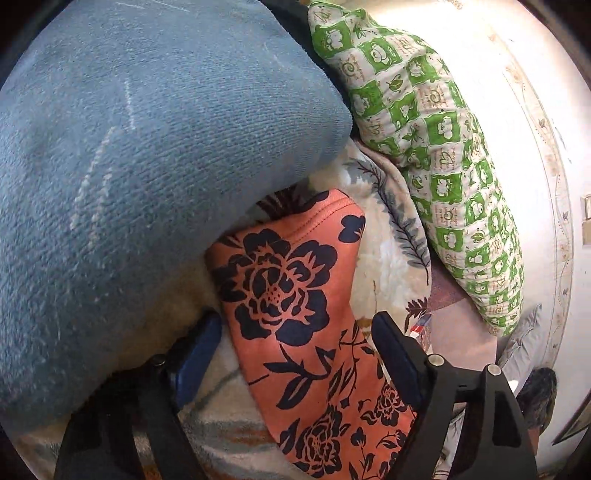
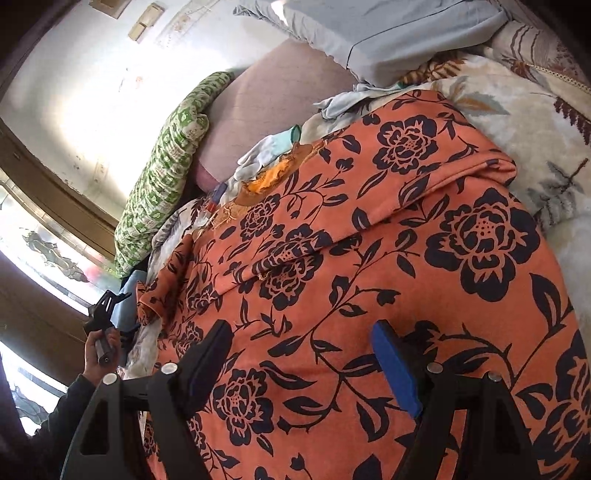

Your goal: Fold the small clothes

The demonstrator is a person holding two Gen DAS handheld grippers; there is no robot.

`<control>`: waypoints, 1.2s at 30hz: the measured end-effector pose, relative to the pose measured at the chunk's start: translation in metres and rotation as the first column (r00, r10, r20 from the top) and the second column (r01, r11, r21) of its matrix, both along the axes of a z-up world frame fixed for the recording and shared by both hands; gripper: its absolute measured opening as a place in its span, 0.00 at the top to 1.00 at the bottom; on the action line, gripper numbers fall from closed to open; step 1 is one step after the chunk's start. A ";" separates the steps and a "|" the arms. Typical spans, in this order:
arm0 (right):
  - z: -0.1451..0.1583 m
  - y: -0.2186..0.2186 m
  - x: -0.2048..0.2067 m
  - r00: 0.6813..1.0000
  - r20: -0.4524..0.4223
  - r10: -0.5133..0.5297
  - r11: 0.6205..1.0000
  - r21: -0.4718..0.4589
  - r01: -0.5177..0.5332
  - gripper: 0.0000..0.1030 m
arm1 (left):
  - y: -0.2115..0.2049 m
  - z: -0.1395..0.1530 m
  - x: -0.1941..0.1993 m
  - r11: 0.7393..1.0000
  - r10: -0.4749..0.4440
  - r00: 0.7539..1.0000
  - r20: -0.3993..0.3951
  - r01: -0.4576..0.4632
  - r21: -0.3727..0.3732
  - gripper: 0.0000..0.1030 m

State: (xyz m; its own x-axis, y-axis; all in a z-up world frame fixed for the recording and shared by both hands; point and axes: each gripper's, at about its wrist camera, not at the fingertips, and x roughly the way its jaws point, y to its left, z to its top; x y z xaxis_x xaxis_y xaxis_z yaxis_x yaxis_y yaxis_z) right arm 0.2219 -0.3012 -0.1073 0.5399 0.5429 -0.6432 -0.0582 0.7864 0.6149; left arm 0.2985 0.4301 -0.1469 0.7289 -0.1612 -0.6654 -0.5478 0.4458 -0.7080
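Observation:
An orange garment with dark blue flowers (image 2: 388,258) lies spread on a leaf-print bed cover, partly folded over itself. My right gripper (image 2: 303,354) is open, just above the cloth near its close edge, holding nothing. In the left wrist view a narrow end of the same garment (image 1: 295,306) runs between the fingers of my left gripper (image 1: 295,339), which is open around it, not closed on it. The left gripper also shows far left in the right wrist view (image 2: 107,306), held in a hand.
A thick blue blanket (image 1: 147,166) presses close on the left of the left gripper. A green checked pillow (image 1: 443,155) lies against the white wall. Pale gloves (image 2: 266,151), a grey pillow (image 2: 388,33) and the leaf-print cover (image 2: 535,122) lie beyond the garment.

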 end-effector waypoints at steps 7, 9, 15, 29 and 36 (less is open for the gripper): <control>-0.003 0.001 0.002 1.000 -0.010 0.004 1.000 0.004 -0.004 0.22 | 0.013 -0.012 0.000 0.998 0.057 0.994 -0.090 -0.056 0.008 0.94; -0.003 0.002 0.001 1.000 -0.002 0.009 1.000 0.009 -0.009 0.22 | 0.013 -0.012 -0.002 0.998 0.056 0.994 -0.089 -0.055 0.005 0.95; 0.003 -0.002 0.000 1.000 0.027 -0.001 1.000 0.009 0.001 0.22 | -0.033 0.063 0.002 0.971 0.001 0.998 -0.057 0.013 0.240 0.96; 0.021 -0.056 -0.016 0.986 0.067 -0.155 0.971 0.195 0.139 0.22 | -0.381 0.248 0.003 0.703 -0.519 0.838 0.169 0.306 0.642 0.96; 0.022 -0.081 -0.020 0.965 0.060 -0.254 0.937 0.264 0.230 0.22 | -0.544 0.185 0.011 0.537 -0.689 0.725 0.026 0.486 0.689 0.96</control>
